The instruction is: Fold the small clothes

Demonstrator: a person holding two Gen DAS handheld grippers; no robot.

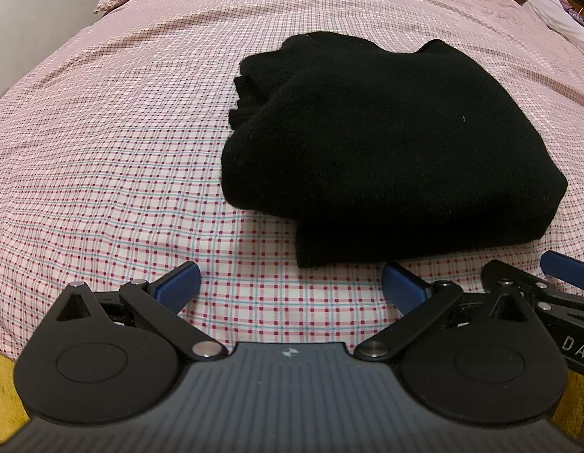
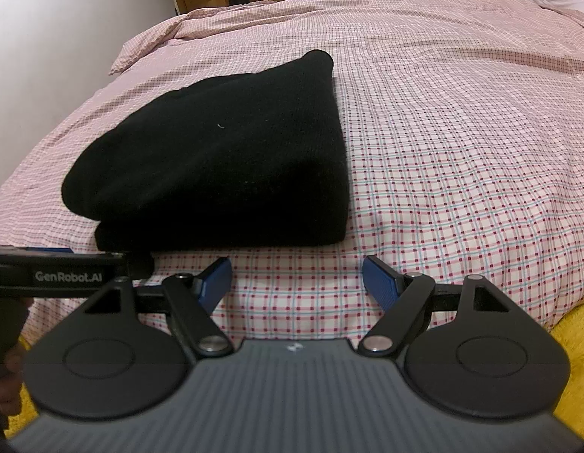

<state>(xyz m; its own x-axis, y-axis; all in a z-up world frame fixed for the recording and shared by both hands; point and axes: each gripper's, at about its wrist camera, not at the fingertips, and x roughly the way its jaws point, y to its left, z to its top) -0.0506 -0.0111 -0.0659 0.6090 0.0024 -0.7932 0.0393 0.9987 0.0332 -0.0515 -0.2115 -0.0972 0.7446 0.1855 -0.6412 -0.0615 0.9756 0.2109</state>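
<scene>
A: Bedroom; pink checked bedsheet (image 1: 103,151) over the whole bed, wooden furniture along the far wall.

B: Where's the garment?

A: Black sweater (image 1: 386,143), lying folded in a thick stack on the sheet, just beyond both grippers. Several layers show at its near edge, and ribbed cuffs or hem stick out on its far-left side.

B: Which way from the jaws?

A: From the left gripper (image 1: 292,287) it sits ahead and to the right; its near corner comes down close to the right blue pad. From the right gripper (image 2: 296,281) the sweater (image 2: 216,158) sits ahead and to the left, its straight right edge running away from the camera. So the stack lies between the two tools.

B: Long axis?

A: Looks to run near-to-far, though the fisheye bends it.

B: Jaws?

A: Both spread wide, pads well apart, nothing held, only sheet between them.

B: Nearer tool?

A: Hard to call. The left one's pad seems slightly closer to the near edge. I'd judge the folding nearly finished.
</scene>
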